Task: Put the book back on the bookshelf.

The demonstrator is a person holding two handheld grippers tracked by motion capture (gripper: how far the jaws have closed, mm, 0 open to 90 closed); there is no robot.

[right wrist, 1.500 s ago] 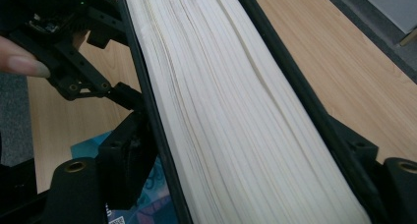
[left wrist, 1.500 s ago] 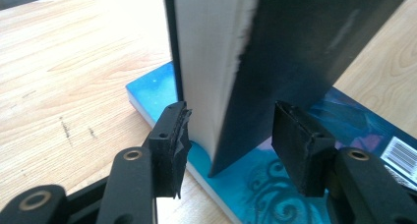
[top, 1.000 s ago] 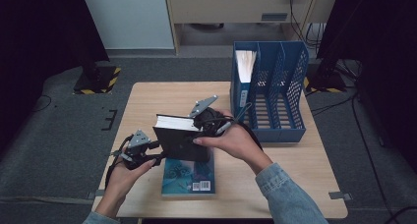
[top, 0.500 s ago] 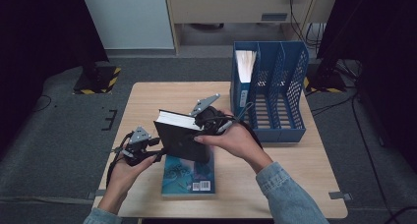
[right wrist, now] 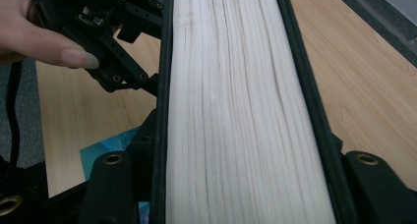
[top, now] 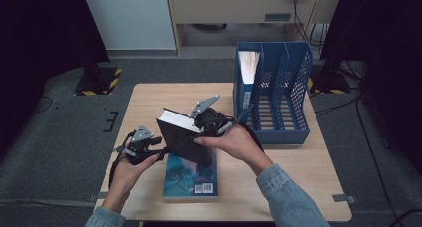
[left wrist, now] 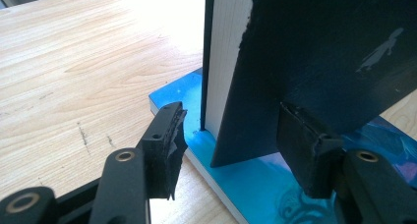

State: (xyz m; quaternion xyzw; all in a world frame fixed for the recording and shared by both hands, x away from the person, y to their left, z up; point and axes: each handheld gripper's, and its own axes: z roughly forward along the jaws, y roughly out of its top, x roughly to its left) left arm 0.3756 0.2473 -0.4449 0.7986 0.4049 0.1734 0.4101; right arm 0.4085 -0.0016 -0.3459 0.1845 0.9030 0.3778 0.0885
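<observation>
Black book: stands tilted on my blue book, mid-table.
My right gripper: jaws just closing, clamped across its page block.
My left gripper: jaws apart, straddling its lower corner.
Nearby: blue file rack to the right.

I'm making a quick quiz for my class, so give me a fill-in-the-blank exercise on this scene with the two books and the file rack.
1. The black book stands on its edge on top of the ____ book.
2. The right gripper is clamped across the black book's ____ edge.
3. The file rack is coloured ____.
4. One pad of the left gripper lies against the black book's ____.

Missing words: blue; page; blue; cover
</observation>
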